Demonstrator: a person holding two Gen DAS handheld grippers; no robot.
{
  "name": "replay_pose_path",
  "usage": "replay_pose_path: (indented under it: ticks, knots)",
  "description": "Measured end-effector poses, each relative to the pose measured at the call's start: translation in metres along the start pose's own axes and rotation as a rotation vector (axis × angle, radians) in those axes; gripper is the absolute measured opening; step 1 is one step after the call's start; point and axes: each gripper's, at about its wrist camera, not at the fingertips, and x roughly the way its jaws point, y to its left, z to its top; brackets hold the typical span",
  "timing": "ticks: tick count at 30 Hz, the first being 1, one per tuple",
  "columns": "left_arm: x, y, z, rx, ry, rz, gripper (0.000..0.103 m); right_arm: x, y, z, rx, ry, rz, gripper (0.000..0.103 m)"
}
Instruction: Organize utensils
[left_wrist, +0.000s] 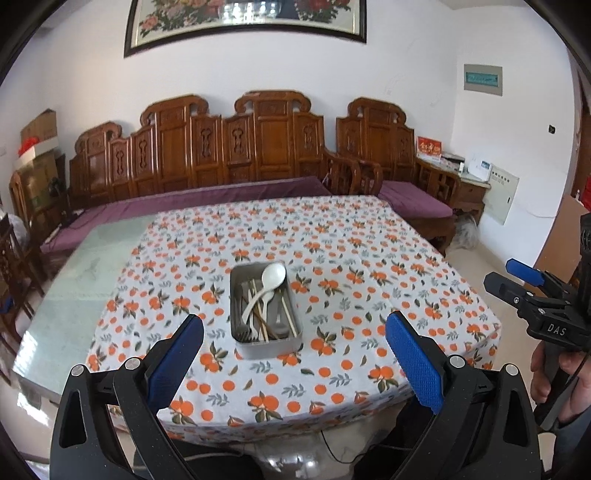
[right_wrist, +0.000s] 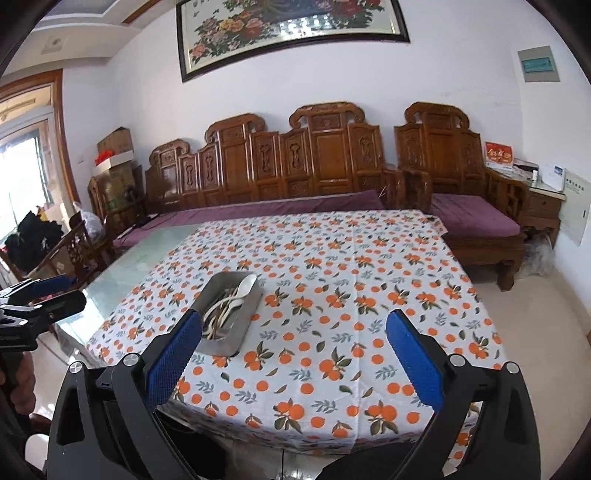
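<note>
A metal tray (left_wrist: 236, 295) sits on the orange-print tablecloth (left_wrist: 332, 258) near the table's middle. It holds a white spoon (left_wrist: 271, 277), chopsticks (left_wrist: 286, 312) and forks (left_wrist: 243, 334) mixed together. The tray also shows in the right wrist view (right_wrist: 242, 325), left of centre. My left gripper (left_wrist: 294, 334) is open and empty, held above the table's near edge in front of the tray. My right gripper (right_wrist: 294, 332) is open and empty, to the right of the tray; it shows at the right edge of the left wrist view (left_wrist: 517, 277).
A carved wooden bench (left_wrist: 229, 147) with purple cushions stands behind the table. A bare glass strip of the table (left_wrist: 81, 280) lies left of the cloth. A side cabinet (left_wrist: 469, 184) is at the back right. Cardboard boxes (left_wrist: 37, 147) stand at the back left.
</note>
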Motion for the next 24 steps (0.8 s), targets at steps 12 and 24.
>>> replay_pose_path:
  ticks: [12,24]
  knots:
    - [-0.053,-0.018,0.020,0.028,-0.135,0.000,0.095,-0.051,0.028,0.036,-0.070,-0.140,0.091,0.100]
    - [-0.074,-0.017,0.014,0.010,-0.188,-0.013,0.095,-0.065,0.048,0.038,-0.092,-0.155,0.146,0.100]
